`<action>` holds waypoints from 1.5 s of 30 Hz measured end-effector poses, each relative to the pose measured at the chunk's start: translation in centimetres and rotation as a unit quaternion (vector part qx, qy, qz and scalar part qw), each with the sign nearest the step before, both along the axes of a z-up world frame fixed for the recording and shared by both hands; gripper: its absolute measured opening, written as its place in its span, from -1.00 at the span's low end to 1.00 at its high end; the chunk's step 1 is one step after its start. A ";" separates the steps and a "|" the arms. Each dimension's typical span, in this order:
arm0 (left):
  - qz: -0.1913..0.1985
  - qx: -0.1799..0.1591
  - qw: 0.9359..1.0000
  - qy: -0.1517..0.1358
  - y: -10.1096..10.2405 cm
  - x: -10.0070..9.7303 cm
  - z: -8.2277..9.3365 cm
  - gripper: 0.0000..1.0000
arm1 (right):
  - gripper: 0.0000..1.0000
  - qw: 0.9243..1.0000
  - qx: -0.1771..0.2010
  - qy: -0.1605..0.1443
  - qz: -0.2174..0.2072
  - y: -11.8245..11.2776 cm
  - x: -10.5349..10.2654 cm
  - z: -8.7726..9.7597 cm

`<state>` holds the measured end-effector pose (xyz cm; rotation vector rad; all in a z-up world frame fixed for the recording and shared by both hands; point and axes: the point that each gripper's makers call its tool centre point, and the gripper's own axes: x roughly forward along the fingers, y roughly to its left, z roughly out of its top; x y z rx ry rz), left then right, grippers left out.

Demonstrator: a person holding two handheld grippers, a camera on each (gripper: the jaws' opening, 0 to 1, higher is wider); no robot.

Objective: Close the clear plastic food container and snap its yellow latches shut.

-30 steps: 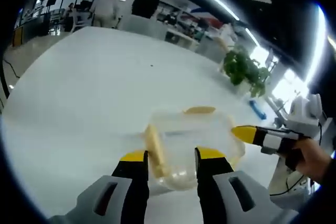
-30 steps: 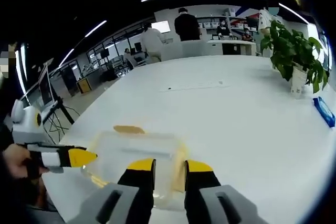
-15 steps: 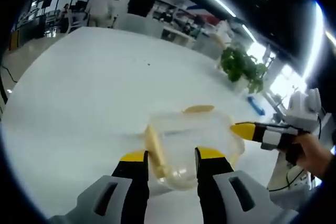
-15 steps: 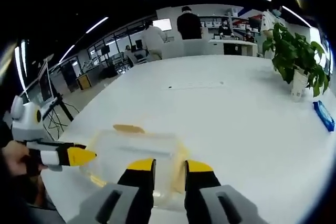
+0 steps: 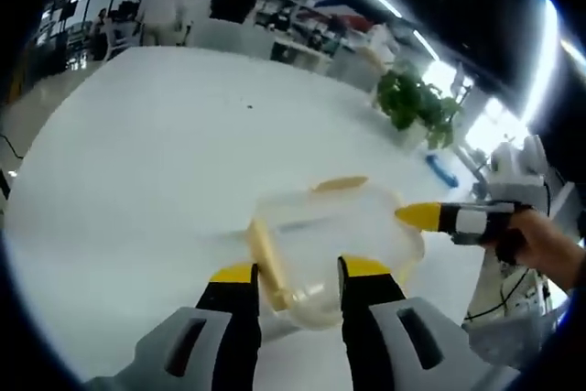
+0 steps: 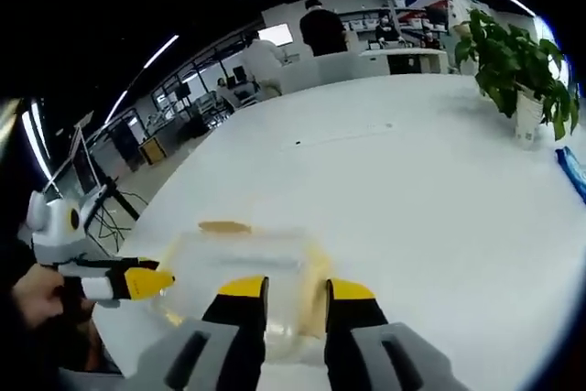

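Clear plastic food container with yellow latches resting on the white round table. Left gripper: jaws parted, bracketing the container's near edge; contact uncertain. Right gripper: jaws slightly apart over the container's opposite edge, gripping nothing visibly.
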<state>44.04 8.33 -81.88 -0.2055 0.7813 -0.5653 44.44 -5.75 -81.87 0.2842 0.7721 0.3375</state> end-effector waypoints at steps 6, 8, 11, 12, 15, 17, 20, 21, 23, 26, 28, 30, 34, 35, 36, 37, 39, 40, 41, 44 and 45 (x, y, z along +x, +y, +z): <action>-0.013 0.000 1.000 0.007 0.0 0.0 -0.1 -0.38 | -0.62 0.999 0.046 0.012 -0.001 0.5 0.2 0.2; -0.014 -0.009 1.000 0.008 0.3 0.1 0.1 -0.38 | -0.61 0.998 0.055 0.032 0.011 0.1 -0.6 -0.8; -0.018 -0.007 1.000 0.011 0.1 0.1 0.2 -0.38 | -0.61 0.999 0.039 0.028 0.019 0.0 -0.3 -0.8; -0.015 -0.019 1.000 0.018 0.1 0.1 0.2 -0.39 | -0.62 0.999 0.038 0.026 0.017 0.0 -0.3 -0.8; -0.010 -0.042 0.999 0.025 -0.1 0.1 -0.4 -0.42 | -0.62 0.999 0.042 0.020 0.009 0.0 -0.2 -0.7; -0.009 -0.029 0.999 0.037 -0.1 -0.2 -0.5 -0.42 | -0.62 0.999 0.034 0.022 0.017 0.1 -0.3 -0.4; 0.006 -0.035 0.999 0.030 -0.1 -0.2 -0.7 -0.41 | -0.62 0.999 0.035 0.021 0.016 0.0 -0.1 -0.4; 0.004 -0.034 0.999 0.025 -0.1 -0.2 -0.7 -0.41 | -0.62 0.999 0.033 0.020 0.016 0.1 -0.1 -0.4; 0.006 -0.032 0.999 0.023 -0.1 -0.1 -0.6 -0.40 | -0.62 0.999 0.028 0.018 0.014 0.1 0.0 -0.3; 0.010 -0.031 0.999 0.020 -0.1 0.0 -0.6 -0.39 | -0.62 1.000 0.016 0.010 0.012 0.1 0.2 -0.3; 0.011 -0.031 0.999 0.017 0.0 0.0 -0.5 -0.39 | -0.61 1.000 0.015 0.008 0.011 0.0 0.2 -0.3; 0.011 -0.031 0.999 0.018 0.0 0.1 -0.4 -0.38 | -0.61 1.000 0.017 0.006 0.011 0.0 0.3 -0.2; 0.011 -0.034 0.999 0.020 0.0 0.1 -0.3 -0.37 | -0.59 1.000 0.013 0.008 0.024 0.0 0.4 -0.1; 0.010 -0.034 0.999 0.020 0.1 0.0 -0.3 -0.36 | -0.59 1.000 0.008 0.007 0.030 0.0 0.4 0.0; 0.011 -0.035 0.999 0.019 0.0 0.0 -0.2 -0.36 | -0.59 0.999 0.002 0.005 0.032 0.1 0.5 0.0; 0.011 -0.035 0.999 0.018 0.0 0.0 -0.2 -0.35 | -0.58 0.999 -0.005 0.002 0.035 0.1 0.4 0.1; 0.014 -0.032 0.999 0.013 0.1 0.0 -0.2 -0.35 | -0.58 0.999 -0.019 -0.005 0.043 0.2 0.4 0.2; 0.017 -0.031 0.999 0.011 0.1 0.0 -0.2 -0.35 | -0.58 0.999 -0.021 -0.007 0.044 0.2 0.4 0.2; 0.018 -0.031 0.999 0.009 0.1 0.1 -0.2 -0.35 | -0.58 0.999 -0.022 -0.009 0.045 0.2 0.3 0.2; 0.016 -0.025 1.000 0.004 0.1 0.1 -0.1 -0.35 | -0.57 0.997 -0.036 -0.020 0.060 0.2 0.3 0.3; 0.013 -0.023 1.000 0.002 0.1 0.1 -0.1 -0.35 | -0.56 0.996 -0.043 -0.024 0.068 0.3 0.2 0.3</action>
